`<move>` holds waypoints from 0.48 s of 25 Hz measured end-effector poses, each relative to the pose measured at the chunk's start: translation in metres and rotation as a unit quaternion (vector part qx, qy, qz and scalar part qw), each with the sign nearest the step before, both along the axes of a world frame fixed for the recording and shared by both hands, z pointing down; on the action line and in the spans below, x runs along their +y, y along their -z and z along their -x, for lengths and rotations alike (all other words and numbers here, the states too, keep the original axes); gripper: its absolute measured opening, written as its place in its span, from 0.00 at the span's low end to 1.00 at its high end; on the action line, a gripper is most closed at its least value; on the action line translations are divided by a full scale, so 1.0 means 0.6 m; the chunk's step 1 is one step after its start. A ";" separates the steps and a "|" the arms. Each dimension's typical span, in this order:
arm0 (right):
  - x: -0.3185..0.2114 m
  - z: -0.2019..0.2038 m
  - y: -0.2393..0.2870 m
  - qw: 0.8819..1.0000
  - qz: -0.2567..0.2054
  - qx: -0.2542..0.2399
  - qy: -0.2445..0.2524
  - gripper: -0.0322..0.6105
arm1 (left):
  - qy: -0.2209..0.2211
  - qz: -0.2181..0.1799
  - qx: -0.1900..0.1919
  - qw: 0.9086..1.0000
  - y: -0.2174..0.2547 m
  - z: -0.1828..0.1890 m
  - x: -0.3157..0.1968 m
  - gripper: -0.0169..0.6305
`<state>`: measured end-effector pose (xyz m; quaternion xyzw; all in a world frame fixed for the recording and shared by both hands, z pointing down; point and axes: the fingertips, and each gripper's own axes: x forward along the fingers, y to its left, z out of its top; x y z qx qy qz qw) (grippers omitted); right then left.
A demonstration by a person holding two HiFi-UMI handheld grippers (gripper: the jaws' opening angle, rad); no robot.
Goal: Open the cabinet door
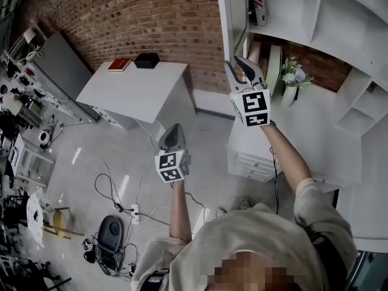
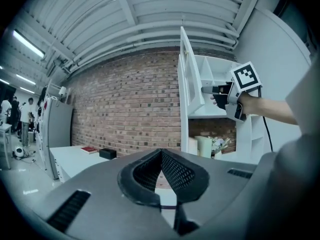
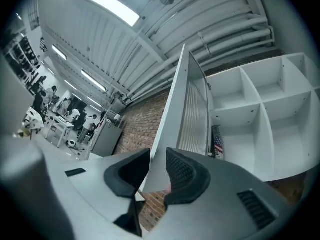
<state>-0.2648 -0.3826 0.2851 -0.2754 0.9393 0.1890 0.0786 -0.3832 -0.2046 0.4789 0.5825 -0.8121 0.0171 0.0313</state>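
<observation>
The white cabinet door (image 1: 233, 17) stands swung out from the shelf cabinet (image 1: 339, 17), edge-on to me. My right gripper (image 1: 238, 65) reaches up to its lower edge. In the right gripper view the door (image 3: 185, 114) runs between the two pads, and the right gripper (image 3: 156, 176) is shut on that edge. The left gripper view shows the open door (image 2: 187, 84) with the right gripper (image 2: 206, 89) at it. My left gripper (image 1: 174, 131) hangs lower and to the left, away from the cabinet. Its jaws (image 2: 161, 156) meet at the tips with nothing between them.
A white table (image 1: 136, 96) by the brick wall carries a red book (image 1: 119, 64) and a black box (image 1: 147, 60). A flower vase (image 1: 291, 77) stands on the counter under the open shelves. A white drawer unit (image 1: 251, 156) sits below. Cables (image 1: 115, 193) trail over the floor.
</observation>
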 end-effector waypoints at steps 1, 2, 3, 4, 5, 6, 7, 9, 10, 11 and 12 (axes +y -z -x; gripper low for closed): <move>0.000 -0.009 -0.004 1.000 0.002 -0.002 0.000 0.23 | -0.005 0.000 -0.001 1.000 -0.001 -0.004 -0.007 0.07; 0.001 -0.018 -0.007 1.000 0.004 -0.005 0.000 0.22 | -0.009 0.000 -0.002 1.000 -0.001 -0.008 -0.014 0.07; 0.002 -0.029 -0.010 1.000 0.005 -0.007 -0.002 0.22 | -0.013 0.001 -0.002 1.000 -0.002 -0.012 -0.020 0.07; 0.002 -0.039 -0.013 1.000 0.004 -0.008 -0.006 0.20 | -0.017 0.002 -0.001 1.000 -0.004 -0.016 -0.026 0.07; 0.000 -0.048 -0.018 1.000 0.004 -0.006 -0.010 0.19 | -0.021 0.004 0.001 1.000 -0.004 -0.020 -0.032 0.07; -0.003 -0.056 -0.024 1.000 0.005 -0.003 -0.014 0.19 | -0.024 0.004 0.002 1.000 -0.004 -0.023 -0.038 0.07; -0.007 -0.064 -0.031 1.000 0.008 0.001 -0.017 0.19 | -0.027 0.004 0.002 1.000 -0.003 -0.026 -0.044 0.07; -0.017 -0.079 -0.051 1.000 0.017 0.007 -0.023 0.18 | -0.030 0.004 0.001 1.000 -0.003 -0.031 -0.055 0.07; -0.021 -0.087 -0.062 0.999 0.022 0.011 -0.026 0.18 | -0.031 0.006 0.001 0.999 -0.005 -0.033 -0.059 0.07; -0.025 -0.095 -0.075 0.999 0.027 0.014 -0.030 0.17 | -0.031 0.008 0.002 0.999 -0.007 -0.035 -0.062 0.07; -0.028 -0.103 -0.088 0.999 0.033 0.018 -0.033 0.17 | -0.031 0.011 0.003 0.999 -0.011 -0.037 -0.065 0.07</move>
